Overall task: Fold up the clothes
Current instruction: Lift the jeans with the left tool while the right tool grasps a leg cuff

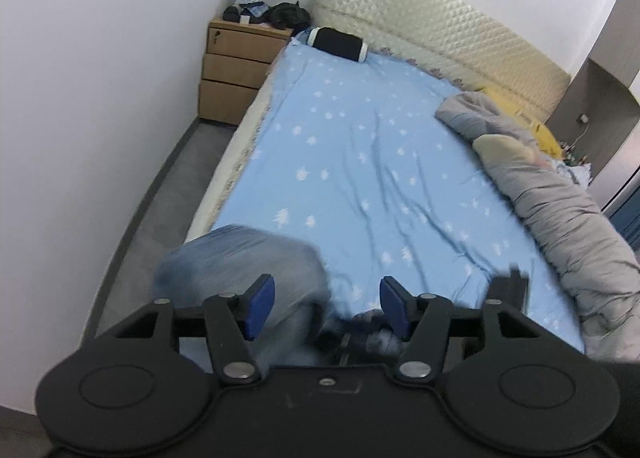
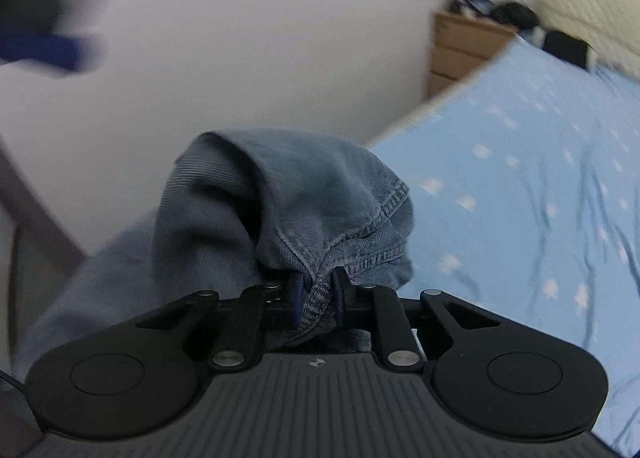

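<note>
A pair of blue denim jeans hangs bunched in front of my right gripper, which is shut on a stitched hem of the fabric. In the left wrist view the same jeans appear as a blurred blue-grey mass over the near left corner of the bed. My left gripper is open above that corner, its blue pads wide apart with nothing between them. The right gripper shows as a blurred dark body at the lower right of this view. The left gripper shows as a blurred dark and blue shape at the upper left of the right wrist view.
The bed has a light blue sheet with white stars and a cream quilted headboard. A grey duvet is rolled along its right side. A black bolster lies at the head. A wooden nightstand stands by the white wall.
</note>
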`<state>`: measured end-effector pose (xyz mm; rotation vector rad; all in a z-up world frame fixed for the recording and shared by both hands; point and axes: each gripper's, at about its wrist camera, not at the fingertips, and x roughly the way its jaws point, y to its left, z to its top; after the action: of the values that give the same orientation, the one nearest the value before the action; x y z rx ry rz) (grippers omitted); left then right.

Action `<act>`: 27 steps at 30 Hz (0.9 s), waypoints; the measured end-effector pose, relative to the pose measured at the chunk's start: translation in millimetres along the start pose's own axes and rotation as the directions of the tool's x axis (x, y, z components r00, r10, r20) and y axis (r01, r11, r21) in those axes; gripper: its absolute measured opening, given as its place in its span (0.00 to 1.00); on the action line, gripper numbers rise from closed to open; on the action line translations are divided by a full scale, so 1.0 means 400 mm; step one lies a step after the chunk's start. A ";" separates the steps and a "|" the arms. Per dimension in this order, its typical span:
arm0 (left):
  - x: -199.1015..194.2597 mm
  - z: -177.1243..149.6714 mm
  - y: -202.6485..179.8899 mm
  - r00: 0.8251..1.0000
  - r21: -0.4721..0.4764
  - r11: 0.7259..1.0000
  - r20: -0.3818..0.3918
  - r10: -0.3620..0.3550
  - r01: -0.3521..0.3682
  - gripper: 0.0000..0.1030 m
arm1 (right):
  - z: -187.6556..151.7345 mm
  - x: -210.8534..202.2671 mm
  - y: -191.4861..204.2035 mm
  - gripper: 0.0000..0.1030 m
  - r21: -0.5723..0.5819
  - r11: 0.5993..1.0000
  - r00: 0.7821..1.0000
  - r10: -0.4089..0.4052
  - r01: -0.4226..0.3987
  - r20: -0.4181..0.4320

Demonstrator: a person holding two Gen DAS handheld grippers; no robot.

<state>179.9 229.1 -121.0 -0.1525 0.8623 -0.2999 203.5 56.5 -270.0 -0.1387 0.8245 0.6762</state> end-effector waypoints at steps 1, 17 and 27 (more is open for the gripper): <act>0.007 0.003 -0.001 1.000 0.000 1.000 0.000 -0.005 0.005 0.54 | -0.007 -0.012 0.019 0.14 -0.023 1.000 1.000 0.010 -0.010 0.007; 0.231 -0.139 0.127 0.954 0.092 0.981 -0.233 0.188 -0.171 0.50 | -0.063 -0.100 0.101 0.16 -0.103 0.992 0.997 0.081 -0.079 0.019; 0.241 -0.142 0.142 0.956 0.077 0.984 -0.238 0.173 -0.160 0.50 | -0.040 -0.119 -0.166 0.49 0.571 0.804 0.984 0.173 -0.166 0.044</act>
<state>206.4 251.4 -241.5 0.0117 1.1025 -0.1865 210.7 -25.5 -256.0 0.4895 1.0275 0.5658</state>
